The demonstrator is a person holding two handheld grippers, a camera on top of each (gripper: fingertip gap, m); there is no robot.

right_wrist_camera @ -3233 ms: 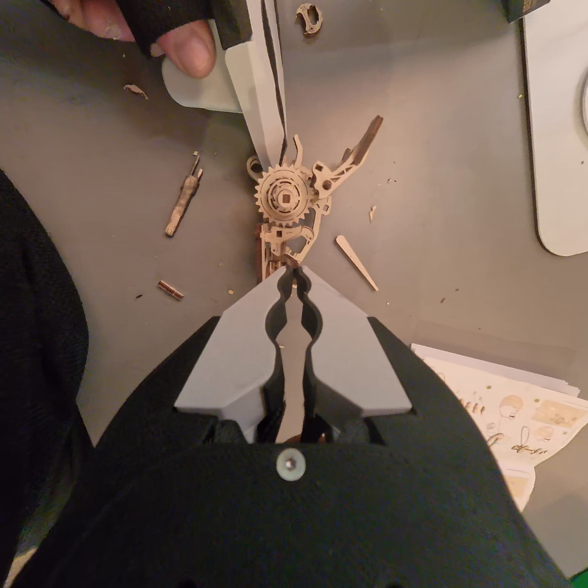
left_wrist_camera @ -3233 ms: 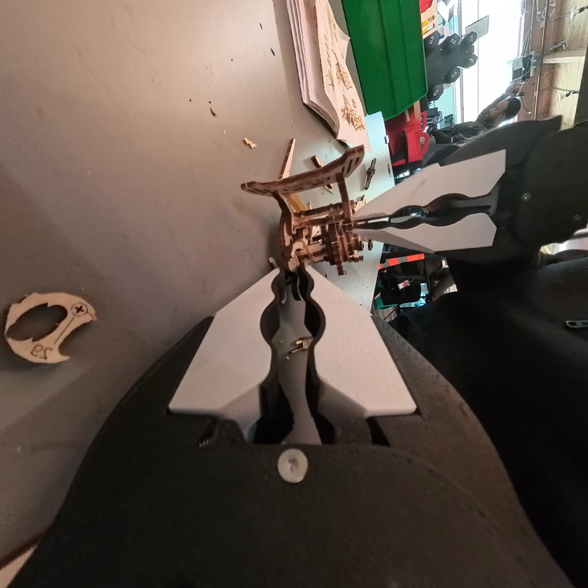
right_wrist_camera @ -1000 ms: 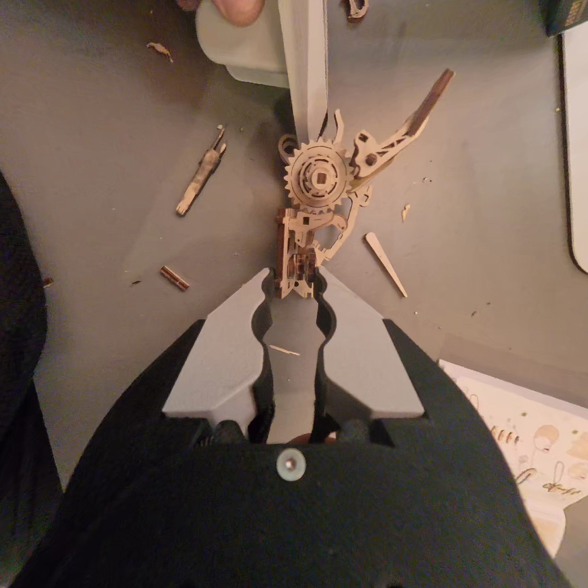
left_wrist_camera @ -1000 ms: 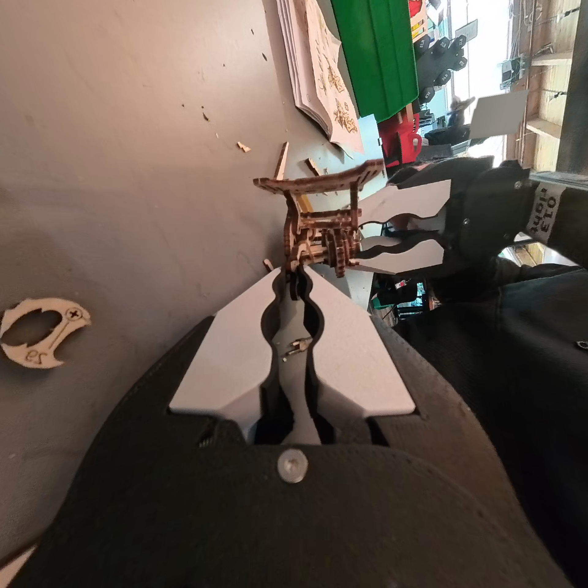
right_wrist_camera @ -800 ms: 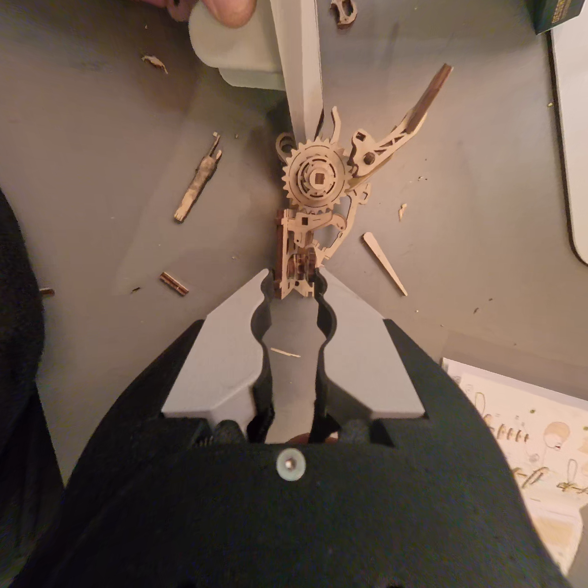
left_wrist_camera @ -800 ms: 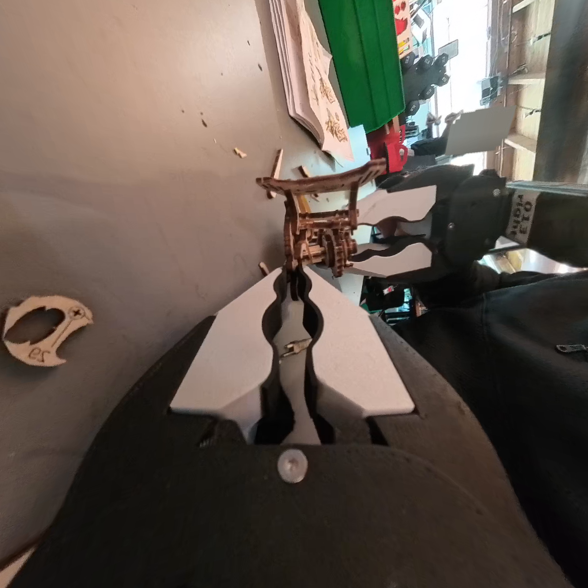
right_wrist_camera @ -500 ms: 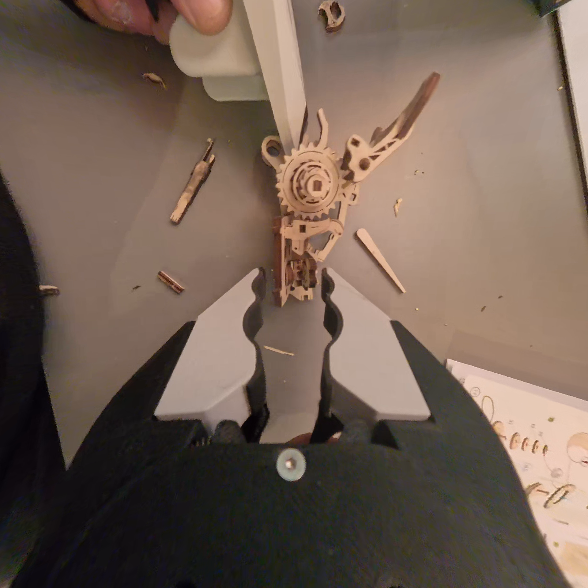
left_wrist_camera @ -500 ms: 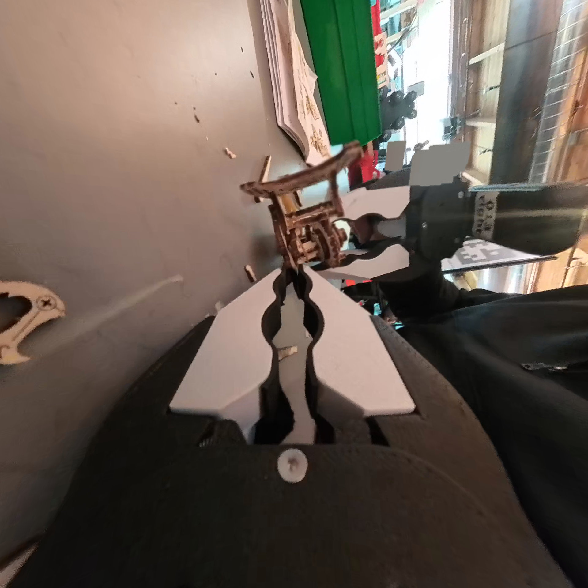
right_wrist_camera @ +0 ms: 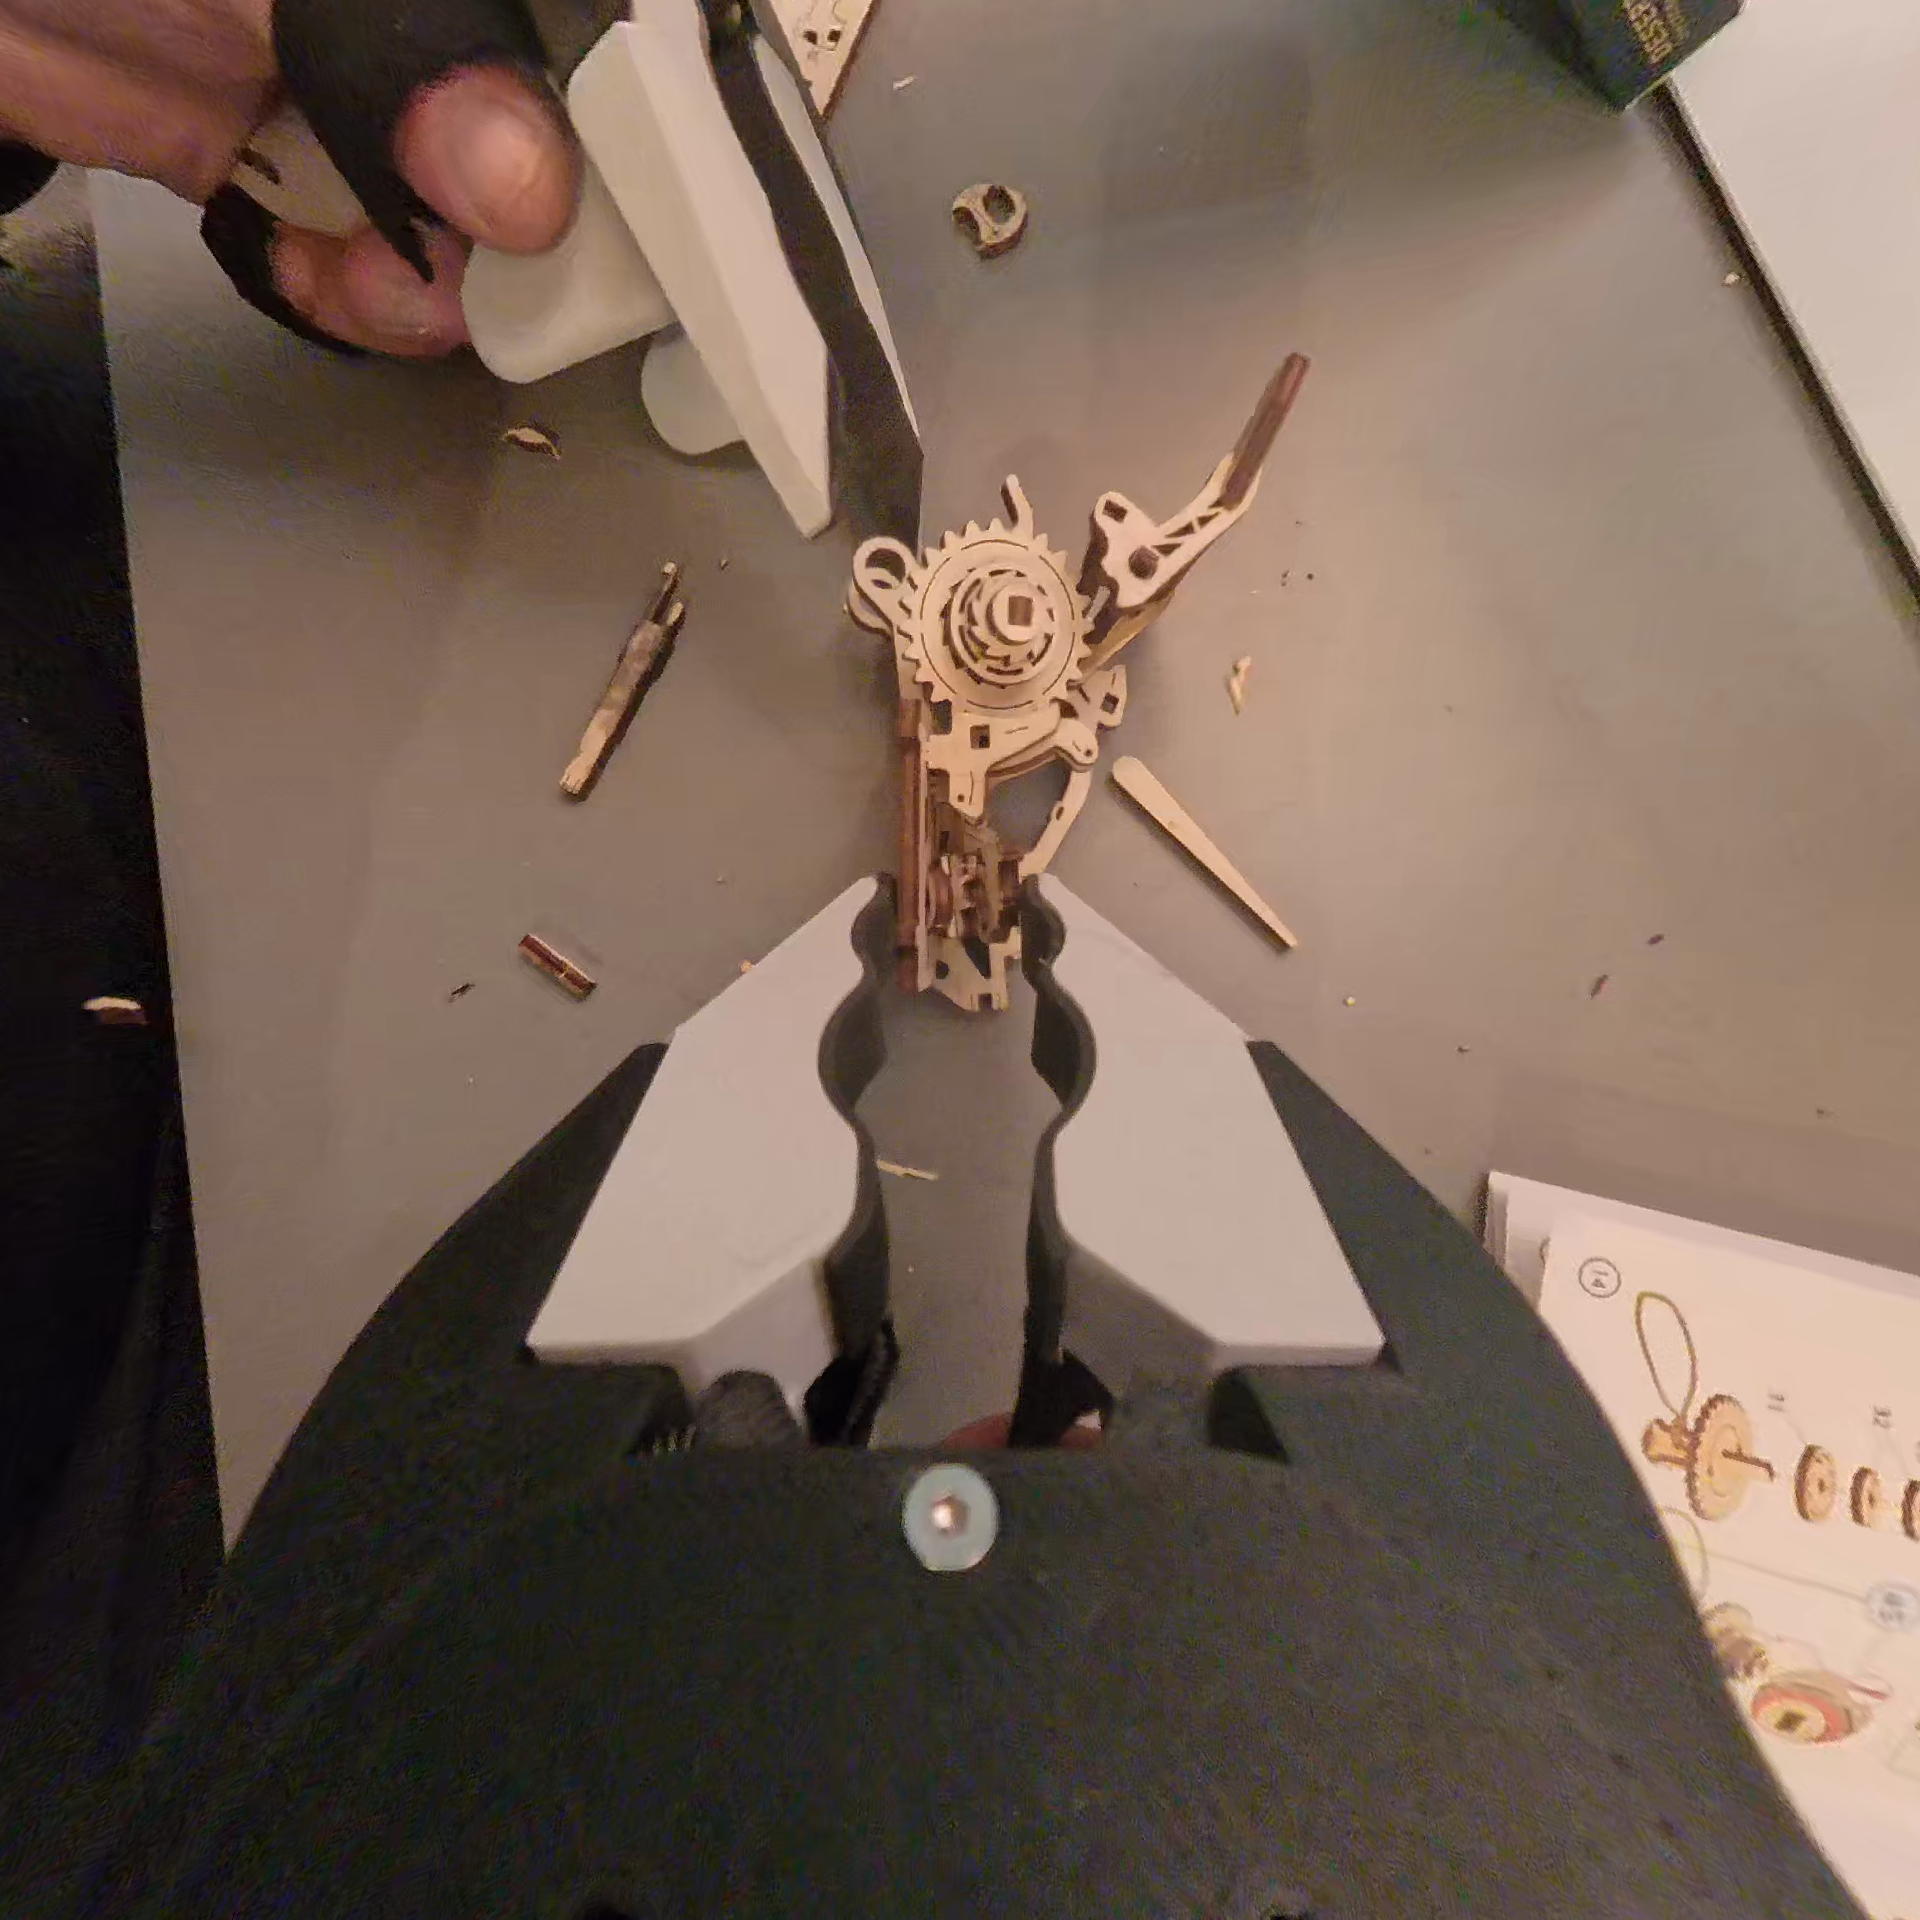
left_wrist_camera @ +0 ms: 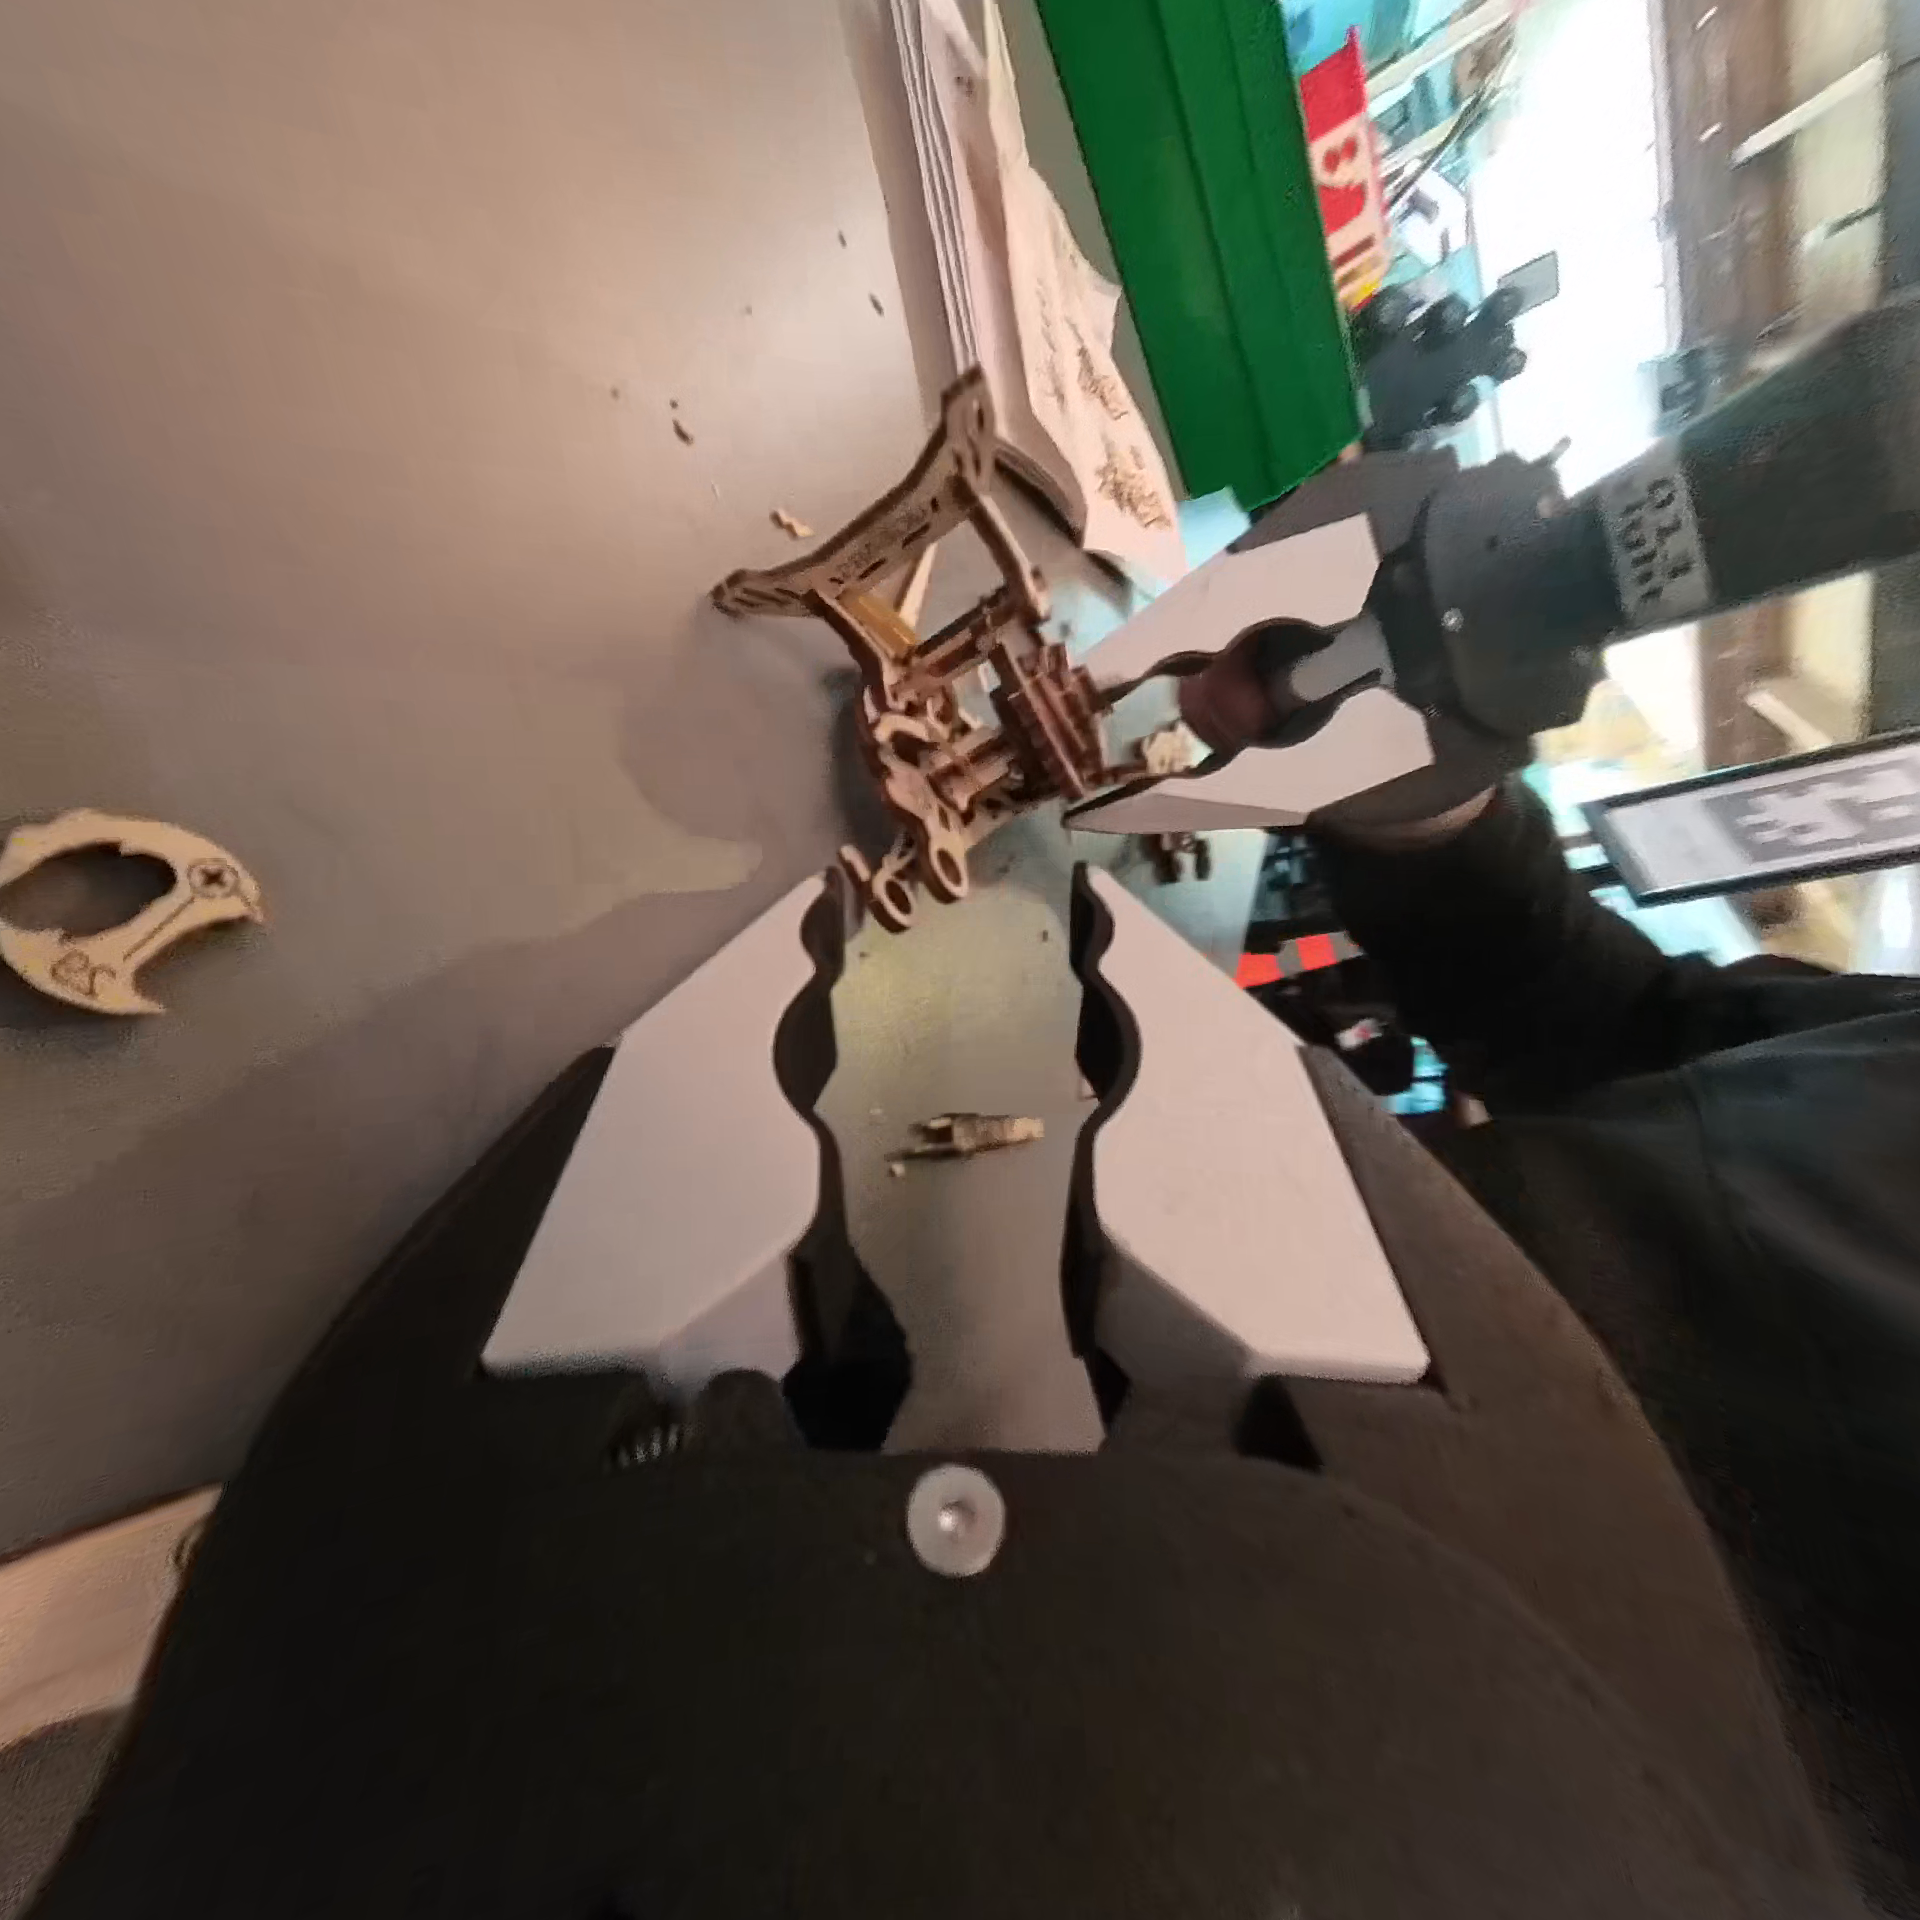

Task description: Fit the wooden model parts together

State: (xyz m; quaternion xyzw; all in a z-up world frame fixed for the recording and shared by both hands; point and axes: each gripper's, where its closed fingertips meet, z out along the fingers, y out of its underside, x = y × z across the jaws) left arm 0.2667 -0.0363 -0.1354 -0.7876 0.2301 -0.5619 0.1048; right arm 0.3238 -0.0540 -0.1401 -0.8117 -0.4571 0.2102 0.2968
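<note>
now right gripper (right_wrist_camera: 956, 914) clasps the wooden model (right_wrist_camera: 997, 707); left gripper (left_wrist_camera: 951, 894) released.

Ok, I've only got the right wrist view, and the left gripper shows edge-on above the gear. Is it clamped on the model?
Observer: No. The left wrist view shows the left gripper with its jaws wide apart, and the ringed end of the wooden model close by one fingertip.
Operator: And my grip, from the side?
Observer: The right gripper pinches the model's stacked gear block between its tips.
Operator: What's beyond the model?
Observer: A green box, past the booklet.
</note>
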